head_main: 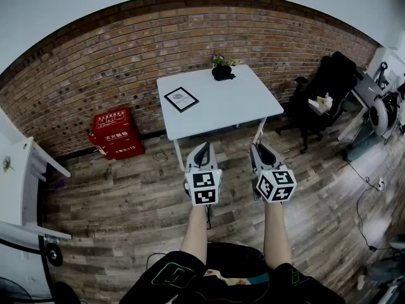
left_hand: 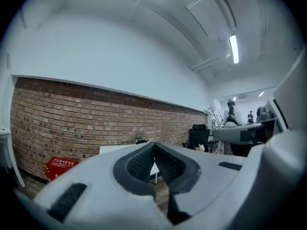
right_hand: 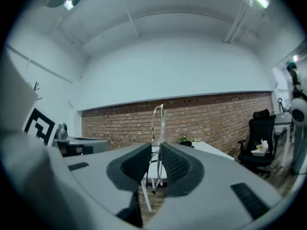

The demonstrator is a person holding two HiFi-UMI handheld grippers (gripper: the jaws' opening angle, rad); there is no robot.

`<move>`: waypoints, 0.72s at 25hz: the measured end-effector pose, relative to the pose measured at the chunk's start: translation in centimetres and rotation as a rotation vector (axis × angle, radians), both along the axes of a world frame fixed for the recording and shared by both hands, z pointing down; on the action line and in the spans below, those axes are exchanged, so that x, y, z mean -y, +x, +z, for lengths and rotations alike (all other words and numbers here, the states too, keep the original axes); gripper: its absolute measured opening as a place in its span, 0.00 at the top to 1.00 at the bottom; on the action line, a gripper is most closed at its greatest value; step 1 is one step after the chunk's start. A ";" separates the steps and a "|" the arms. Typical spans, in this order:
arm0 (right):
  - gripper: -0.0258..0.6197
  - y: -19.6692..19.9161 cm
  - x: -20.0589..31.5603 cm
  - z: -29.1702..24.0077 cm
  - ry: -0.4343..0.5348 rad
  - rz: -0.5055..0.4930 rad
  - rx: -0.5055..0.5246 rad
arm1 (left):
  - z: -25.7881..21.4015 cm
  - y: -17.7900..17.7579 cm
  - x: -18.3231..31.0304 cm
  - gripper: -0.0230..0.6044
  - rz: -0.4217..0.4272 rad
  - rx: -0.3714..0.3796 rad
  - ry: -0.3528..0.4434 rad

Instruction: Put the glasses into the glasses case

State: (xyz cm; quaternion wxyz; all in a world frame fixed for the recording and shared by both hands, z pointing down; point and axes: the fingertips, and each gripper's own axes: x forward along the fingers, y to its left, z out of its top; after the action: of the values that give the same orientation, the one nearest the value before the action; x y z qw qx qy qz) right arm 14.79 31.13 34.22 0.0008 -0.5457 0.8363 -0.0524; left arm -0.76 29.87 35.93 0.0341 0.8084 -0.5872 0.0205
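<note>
In the right gripper view a pair of thin metal-framed glasses stands upright between the pads, and my right gripper is shut on it. My left gripper is shut with nothing in it, its pads meeting at the tip. The head view has both held level over the wooden floor, left gripper and right gripper, just short of a white table. At the table's far edge lies a black, case-like object, beside a small green plant; I cannot tell if its lid is up.
A framed picture lies on the table's left part. Against the brick wall sits a red box. A black office chair stands right of the table and a white shelf unit at far left.
</note>
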 end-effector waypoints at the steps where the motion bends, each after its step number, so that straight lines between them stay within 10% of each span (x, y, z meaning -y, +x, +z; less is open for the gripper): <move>1: 0.85 -0.1 -0.2 0.0 -0.001 -0.003 0.001 | 0.0 0.2 -0.2 0.95 0.009 0.001 0.002; 18: 0.85 -0.1 -1.8 0.6 0.007 0.012 -0.007 | 1.3 0.9 -1.6 0.95 0.049 -0.017 -0.025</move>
State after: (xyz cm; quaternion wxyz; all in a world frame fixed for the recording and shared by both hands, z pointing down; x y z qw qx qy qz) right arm 14.66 32.95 34.78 -0.0002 -0.5511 0.8331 -0.0476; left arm 0.13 31.52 37.26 0.0488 0.8221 -0.5668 0.0216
